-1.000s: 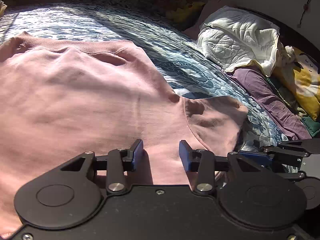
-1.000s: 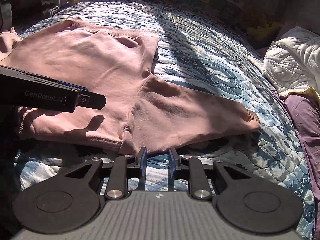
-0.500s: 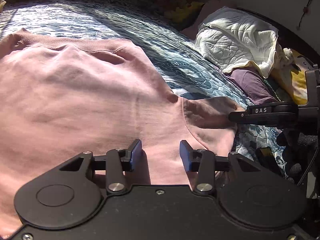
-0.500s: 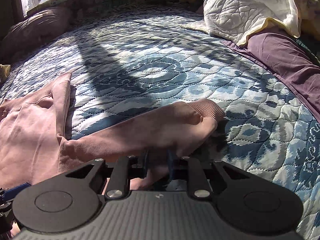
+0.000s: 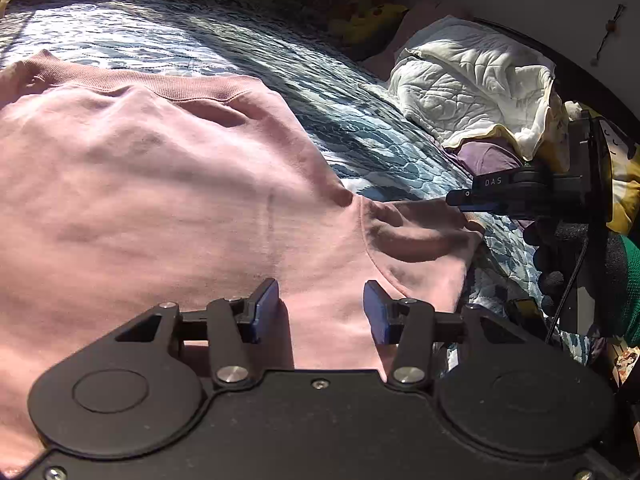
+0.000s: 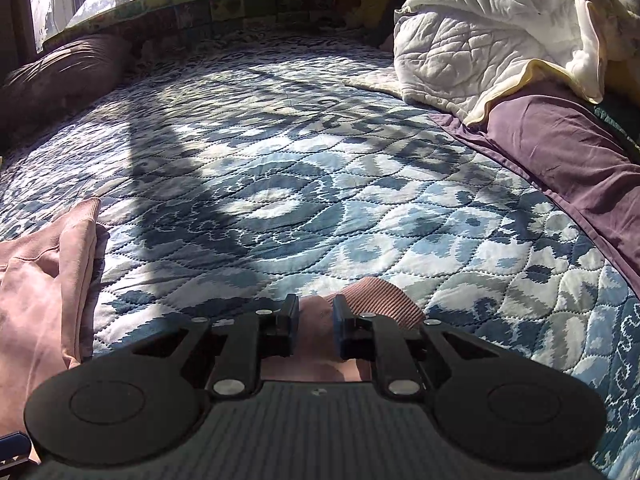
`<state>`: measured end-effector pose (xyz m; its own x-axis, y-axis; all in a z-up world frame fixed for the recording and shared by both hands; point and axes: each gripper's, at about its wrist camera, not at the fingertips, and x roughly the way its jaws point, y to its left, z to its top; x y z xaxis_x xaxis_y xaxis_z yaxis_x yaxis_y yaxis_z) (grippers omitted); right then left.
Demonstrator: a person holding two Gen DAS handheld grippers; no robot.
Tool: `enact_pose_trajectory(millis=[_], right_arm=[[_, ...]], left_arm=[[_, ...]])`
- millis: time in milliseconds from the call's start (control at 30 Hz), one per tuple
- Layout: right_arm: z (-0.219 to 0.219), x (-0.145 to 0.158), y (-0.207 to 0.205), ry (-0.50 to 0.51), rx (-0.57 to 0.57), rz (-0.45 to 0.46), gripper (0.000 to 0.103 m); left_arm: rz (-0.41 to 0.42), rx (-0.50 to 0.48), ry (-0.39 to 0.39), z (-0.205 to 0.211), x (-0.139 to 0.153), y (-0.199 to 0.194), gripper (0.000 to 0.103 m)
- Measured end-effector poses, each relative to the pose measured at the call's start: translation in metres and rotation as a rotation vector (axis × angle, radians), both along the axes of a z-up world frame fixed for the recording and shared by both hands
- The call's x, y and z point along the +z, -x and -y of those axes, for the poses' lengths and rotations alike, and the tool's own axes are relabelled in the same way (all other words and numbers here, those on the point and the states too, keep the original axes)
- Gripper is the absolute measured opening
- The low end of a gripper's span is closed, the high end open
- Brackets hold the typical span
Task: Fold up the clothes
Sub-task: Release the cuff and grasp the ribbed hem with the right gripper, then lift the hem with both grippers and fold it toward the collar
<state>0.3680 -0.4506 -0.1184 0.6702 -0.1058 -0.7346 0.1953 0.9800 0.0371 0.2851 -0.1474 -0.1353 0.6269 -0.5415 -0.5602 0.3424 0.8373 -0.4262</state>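
A pink sweatshirt (image 5: 160, 200) lies flat on the blue patterned quilt (image 6: 280, 184). Its right sleeve (image 5: 416, 236) stretches out to the side. My left gripper (image 5: 320, 308) hovers open just above the shirt's body near the armpit, with nothing between its fingers. My right gripper (image 6: 316, 320) is at the sleeve's end, its jaws narrowly apart with the ribbed cuff (image 6: 376, 292) and sleeve fabric between them, not pressed tight. In the left wrist view the right gripper (image 5: 456, 200) comes in from the right over the sleeve end, held by a gloved hand (image 5: 560, 256).
A white quilted blanket (image 6: 480, 40) and a purple sheet (image 6: 568, 152) are piled at the right of the bed. A brown pillow (image 6: 60, 76) lies at the far left under the window. Open quilt stretches beyond the sleeve.
My right gripper has swung from the shirt's hem out to the sleeve's end and slid over the cuff, its jaws narrowing a little. The left gripper has hardly moved.
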Motion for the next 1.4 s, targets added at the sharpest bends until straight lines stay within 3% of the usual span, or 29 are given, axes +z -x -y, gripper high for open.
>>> enact_pose_trajectory(millis=[100,200,333,433,667,833,900,933,967,1000,1033,1067,1133,1233,1333,1400], right_arm=[[-0.004,-0.009,-0.01,0.064,0.011,-0.048,0.023],[-0.016,0.009,-0.001,0.077,-0.018,0.013,0.026],[-0.047,0.034,0.029,0.039,0.058,0.108,0.026],[-0.071,0.043,0.037,-0.031,0.123,0.125,0.026],[-0.139,0.048,-0.002,-0.196,0.299,0.117,0.026],[-0.173,0.028,-0.052,-0.29,0.397,0.063,0.025],[-0.172,0.013,-0.071,-0.273,0.357,0.042,0.024],[-0.16,0.0,-0.079,-0.279,0.278,0.018,0.024],[-0.142,-0.014,-0.085,-0.346,0.198,-0.007,0.001],[-0.126,-0.024,-0.089,-0.424,0.135,-0.022,0.0],[-0.115,-0.027,-0.088,-0.5,0.119,-0.017,0.0],[-0.113,-0.024,-0.084,-0.509,0.134,-0.007,0.0],[-0.119,-0.013,-0.079,-0.481,0.184,0.04,0.011],[-0.123,-0.005,-0.085,-0.545,0.216,0.07,0.011],[-0.13,-0.008,-0.105,-0.541,0.217,0.062,0.013],[-0.127,-0.022,-0.121,-0.531,0.171,0.026,0.008]], left_arm=[[0.014,-0.003,-0.011,0.002,0.001,0.002,0.047],[0.005,0.013,0.034,-0.004,0.003,0.0,0.047],[0.028,0.051,0.069,-0.011,0.009,0.002,0.047],[0.062,0.121,0.095,-0.023,0.016,0.006,0.047],[0.105,0.3,0.153,-0.076,0.04,-0.005,0.046],[0.096,0.329,0.159,-0.129,0.059,-0.022,0.047],[0.007,0.385,0.153,-0.156,0.042,-0.04,0.049],[-0.038,0.413,0.149,-0.17,0.033,-0.049,0.049],[-0.087,0.439,0.149,-0.184,0.023,-0.057,0.048],[-0.136,0.45,0.163,-0.196,0.009,-0.06,0.035],[-0.134,0.439,0.19,-0.204,0.005,-0.057,0.034],[-0.14,0.436,0.204,-0.207,0.007,-0.054,0.035],[-0.109,0.424,0.201,-0.206,0.022,-0.052,0.049],[-0.039,0.389,0.179,-0.201,0.05,-0.052,0.053],[-0.009,0.351,0.107,-0.194,0.071,-0.094,0.053],[-0.028,0.339,0.095,-0.2,0.068,-0.123,0.053]])
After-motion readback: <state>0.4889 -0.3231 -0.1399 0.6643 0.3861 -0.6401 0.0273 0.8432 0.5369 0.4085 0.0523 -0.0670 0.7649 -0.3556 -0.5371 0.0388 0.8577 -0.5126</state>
